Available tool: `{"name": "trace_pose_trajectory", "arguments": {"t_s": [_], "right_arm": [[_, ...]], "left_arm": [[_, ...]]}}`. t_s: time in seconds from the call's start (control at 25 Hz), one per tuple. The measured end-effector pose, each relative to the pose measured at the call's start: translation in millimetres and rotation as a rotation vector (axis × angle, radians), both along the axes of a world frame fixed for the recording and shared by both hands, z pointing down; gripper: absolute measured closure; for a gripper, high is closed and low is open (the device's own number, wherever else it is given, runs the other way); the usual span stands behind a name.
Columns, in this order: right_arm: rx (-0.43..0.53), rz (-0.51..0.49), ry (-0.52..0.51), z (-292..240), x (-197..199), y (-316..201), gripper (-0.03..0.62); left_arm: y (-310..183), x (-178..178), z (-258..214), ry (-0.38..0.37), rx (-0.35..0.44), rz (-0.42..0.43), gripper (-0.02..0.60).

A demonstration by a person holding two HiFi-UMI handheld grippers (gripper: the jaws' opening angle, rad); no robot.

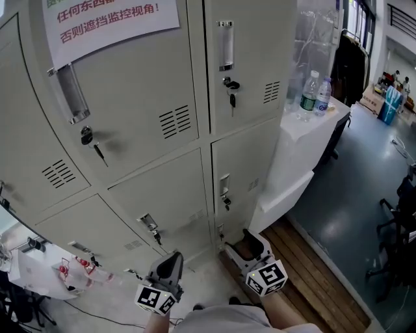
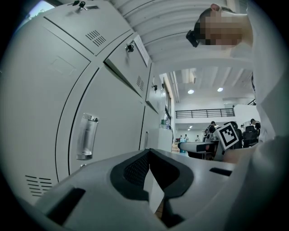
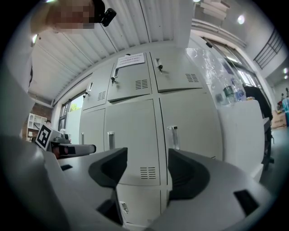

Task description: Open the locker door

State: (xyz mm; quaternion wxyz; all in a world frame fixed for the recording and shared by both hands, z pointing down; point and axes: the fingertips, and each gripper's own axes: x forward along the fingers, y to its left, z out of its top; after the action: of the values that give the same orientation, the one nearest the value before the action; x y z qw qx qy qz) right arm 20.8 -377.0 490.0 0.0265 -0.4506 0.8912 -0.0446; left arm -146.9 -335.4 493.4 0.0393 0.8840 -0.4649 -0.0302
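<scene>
A bank of grey metal lockers [image 1: 149, 117] fills the head view, every door closed. The upper doors have clear handles [image 1: 70, 91] [image 1: 225, 45] with keys [image 1: 86, 136] in the locks below them. My left gripper [image 1: 171, 259] is low in front of the bottom row, apart from the doors, with its jaws shut on nothing [image 2: 149, 151]. A closed door with its handle [image 2: 86, 135] stands to its left. My right gripper [image 1: 246, 244] is open and empty [image 3: 146, 158]. It faces two closed doors with handles [image 3: 111, 140] [image 3: 174, 136] from a distance.
A paper notice [image 1: 110, 19] is taped to the top-left door. To the right of the lockers stands a white counter [image 1: 292, 130] with two water bottles [image 1: 311, 91]. A wooden floor strip [image 1: 312, 273] runs below it. Office chairs [image 1: 400, 214] are at the far right, clutter [image 1: 39, 266] at the lower left.
</scene>
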Motion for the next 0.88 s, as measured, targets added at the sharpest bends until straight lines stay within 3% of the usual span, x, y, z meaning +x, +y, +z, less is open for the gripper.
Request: {"name": "trace_pose_trajectory", "arguments": {"t_s": [0.36, 0.88], "right_arm": [[0.022, -0.012, 0.044, 0.2, 1.1, -41.5, 0.345], [0.030, -0.007, 0.097, 8.2, -10.8, -141.6, 0.345]], "left_arm": [[-8.3, -6.1, 3.2, 0.000, -0.012, -0.045, 0.572], [-3.7, -36.1, 7.9, -0.015, -0.040, -0.162, 0.572]]}}
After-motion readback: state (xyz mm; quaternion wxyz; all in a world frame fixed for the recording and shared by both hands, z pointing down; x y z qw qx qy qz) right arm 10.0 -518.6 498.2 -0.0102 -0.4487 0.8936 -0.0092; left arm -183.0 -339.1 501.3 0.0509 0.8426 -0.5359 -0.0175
